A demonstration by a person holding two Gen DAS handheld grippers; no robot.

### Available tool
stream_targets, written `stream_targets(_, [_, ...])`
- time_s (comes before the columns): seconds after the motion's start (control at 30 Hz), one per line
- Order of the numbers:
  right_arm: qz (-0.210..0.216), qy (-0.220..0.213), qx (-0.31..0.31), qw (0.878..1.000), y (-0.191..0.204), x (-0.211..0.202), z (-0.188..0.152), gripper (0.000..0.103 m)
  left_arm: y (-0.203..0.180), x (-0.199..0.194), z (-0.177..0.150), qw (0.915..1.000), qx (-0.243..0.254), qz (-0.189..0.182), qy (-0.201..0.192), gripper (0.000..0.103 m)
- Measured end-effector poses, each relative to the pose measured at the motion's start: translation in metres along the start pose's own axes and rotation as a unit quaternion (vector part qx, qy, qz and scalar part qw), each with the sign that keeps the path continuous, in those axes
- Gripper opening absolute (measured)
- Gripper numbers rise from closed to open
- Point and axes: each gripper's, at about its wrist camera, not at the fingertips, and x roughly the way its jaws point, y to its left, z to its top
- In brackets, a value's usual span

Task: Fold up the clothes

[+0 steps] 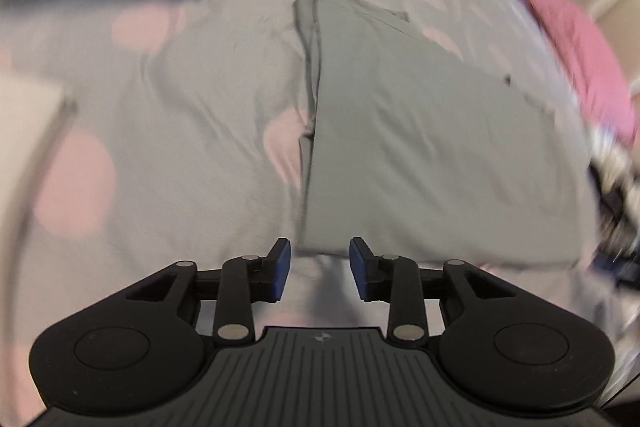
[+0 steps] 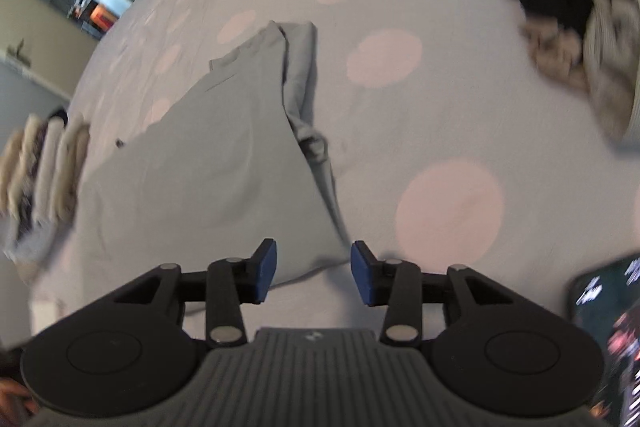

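A grey garment (image 1: 420, 131), partly folded with a bunched edge, lies flat on a pink-dotted bed sheet (image 1: 160, 115), at 12 o'clock from the left gripper (image 1: 320, 267) and right gripper (image 2: 313, 273), jaws apart, empty.

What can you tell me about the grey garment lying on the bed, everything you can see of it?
The grey garment is plain, soft, matte fabric, folded over on itself and lying flat on the spotted bedsheet. One long side shows a straight folded edge with bunched layers underneath; the far end narrows. Light wrinkles cross its top. Both the left gripper and right gripper are open near its closest edge, neither gripping it. Nothing else rests on it.
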Motion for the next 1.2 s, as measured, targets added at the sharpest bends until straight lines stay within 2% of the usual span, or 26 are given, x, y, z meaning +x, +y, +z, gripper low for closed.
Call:
stream_targets(0.13, [0.017,0.01,0.069,0.997,-0.015,0.008,-0.002,0.044,0.013,0.01,-0.002,0.9931,-0.1,-0.061,0.006,0.031])
stream_targets(0.2, [0.025,0.015,0.103,0.994,-0.023,0.013,-0.002,0.044,0.018,0.014,-0.003,0.99,-0.124,-0.068,0.005,0.031])
stream_targets(0.27, [0.035,0.02,0.125,0.991,-0.028,0.018,-0.004,0.044,0.026,0.02,-0.002,0.985,-0.152,-0.081,0.002,0.037])
stream_targets(0.43, [0.051,0.016,0.136,0.989,-0.03,0.033,-0.003,0.044,0.038,0.032,0.001,0.9749,-0.196,-0.105,-0.002,0.037])
stream_targets(0.5, [0.059,0.013,0.139,0.988,-0.03,0.038,-0.003,0.044,0.036,0.034,0.003,0.9753,-0.195,-0.104,-0.008,0.035])
stream_targets(0.57, [0.066,0.009,0.143,0.988,-0.031,0.042,-0.003,0.041,0.035,0.035,0.005,0.9761,-0.193,-0.099,-0.017,0.025])
stream_targets(0.63, [0.07,0.005,0.144,0.987,-0.033,0.044,-0.002,0.031,0.033,0.033,0.006,0.9769,-0.19,-0.094,-0.027,0.016])
stream_targets(0.67, [0.07,0.003,0.145,0.987,-0.034,0.045,-0.002,0.018,0.032,0.031,0.006,0.9778,-0.185,-0.092,-0.032,0.012])
stream_targets(0.73, [0.079,-0.003,0.146,0.986,-0.036,0.043,-0.001,0.011,0.027,0.025,0.007,0.9801,-0.173,-0.087,-0.043,0.006])
stream_targets(0.93, [0.099,-0.034,0.127,0.986,-0.019,0.024,0.007,0.008,0.009,-0.002,0.014,0.9851,-0.135,-0.077,-0.074,0.003])
stream_targets(1.2, [0.093,-0.018,0.11,0.989,0.001,-0.016,0.019,0.007,-0.015,-0.049,0.028,0.9931,-0.082,-0.05,-0.067,0.002])
